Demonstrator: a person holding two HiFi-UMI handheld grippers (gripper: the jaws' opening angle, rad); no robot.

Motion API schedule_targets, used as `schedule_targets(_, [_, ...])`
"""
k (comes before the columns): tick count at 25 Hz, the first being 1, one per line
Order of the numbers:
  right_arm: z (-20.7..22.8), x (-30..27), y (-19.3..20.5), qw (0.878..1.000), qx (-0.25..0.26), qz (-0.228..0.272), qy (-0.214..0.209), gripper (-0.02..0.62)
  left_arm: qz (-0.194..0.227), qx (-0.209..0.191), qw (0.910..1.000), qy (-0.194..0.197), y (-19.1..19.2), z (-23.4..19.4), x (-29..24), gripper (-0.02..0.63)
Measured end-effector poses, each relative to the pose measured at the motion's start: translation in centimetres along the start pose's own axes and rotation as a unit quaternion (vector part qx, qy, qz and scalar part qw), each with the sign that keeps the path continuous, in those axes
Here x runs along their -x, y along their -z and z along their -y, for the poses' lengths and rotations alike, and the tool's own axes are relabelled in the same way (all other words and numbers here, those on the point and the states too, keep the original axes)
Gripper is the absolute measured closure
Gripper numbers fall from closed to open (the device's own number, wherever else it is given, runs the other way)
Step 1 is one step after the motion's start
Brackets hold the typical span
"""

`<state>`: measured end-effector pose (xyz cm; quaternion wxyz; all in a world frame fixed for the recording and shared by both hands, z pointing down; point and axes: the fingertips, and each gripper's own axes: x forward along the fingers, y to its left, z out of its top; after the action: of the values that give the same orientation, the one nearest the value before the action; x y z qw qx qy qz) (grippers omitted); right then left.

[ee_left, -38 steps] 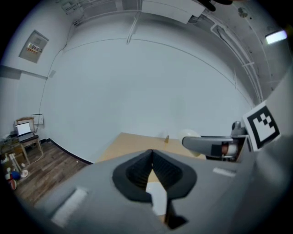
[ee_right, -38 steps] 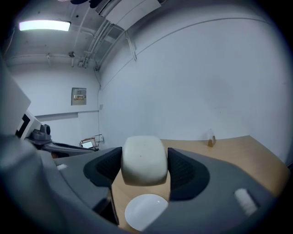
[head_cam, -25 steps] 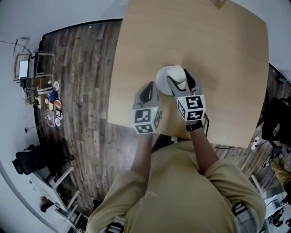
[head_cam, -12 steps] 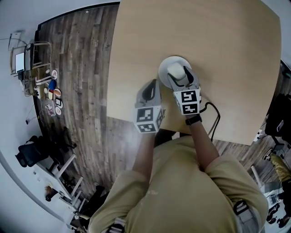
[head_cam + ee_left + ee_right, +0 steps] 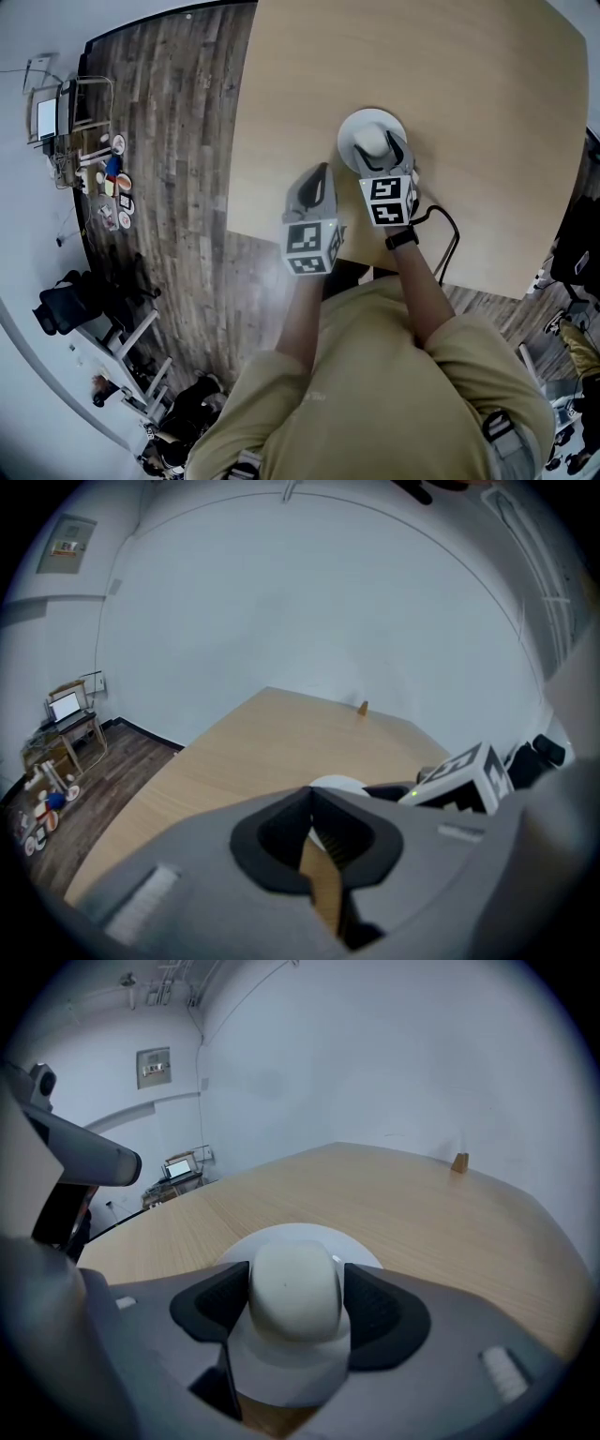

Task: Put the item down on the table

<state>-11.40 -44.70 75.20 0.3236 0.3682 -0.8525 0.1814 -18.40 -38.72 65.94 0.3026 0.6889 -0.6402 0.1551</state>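
The item is a white round lid (image 5: 371,139) with a rounded knob (image 5: 293,1288) on top. It lies flat and low over the light wooden table (image 5: 469,84); I cannot tell whether it touches. My right gripper (image 5: 382,157) is shut on the knob, one dark pad (image 5: 380,1314) on each side of it. The lid's rim (image 5: 305,1237) spreads out beyond the jaws. My left gripper (image 5: 310,190) hovers near the table's front edge, left of the lid, shut with nothing in it (image 5: 313,794).
A small brown block (image 5: 459,1162) stands at the table's far edge, also in the left gripper view (image 5: 363,706). A black cable (image 5: 442,230) loops by my right wrist. Shelving and small clutter (image 5: 108,178) sit on the dark wooden floor at the left.
My right gripper has carried the lid a little farther out over the table and levelled it from a tilt to flat. The left gripper has hardly moved.
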Motion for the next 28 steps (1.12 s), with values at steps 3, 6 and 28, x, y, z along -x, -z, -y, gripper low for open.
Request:
schedule_targets(3, [-0.5, 0.6, -0.1, 1.0, -0.002, 0.013, 0.009, 0.256, 0.009, -0.001, 1.0, -0.001, 0.3, -0.4, 1.1, 0.604])
schedule_targets(6, [-1.0, 2.1, -0.6, 0.999, -0.006, 0.028, 0.013, 0.258, 0.025, -0.009, 0.9996, 0.003, -0.4, -0.3, 2.5, 0.604])
schedule_targets(28, [-2.0, 26.9, -8.6, 0.969, -0.021, 0.232, 0.084, 0.432, 0.184, -0.078, 0.9773, 0.071, -8.5, 7.3, 17.0, 0.604])
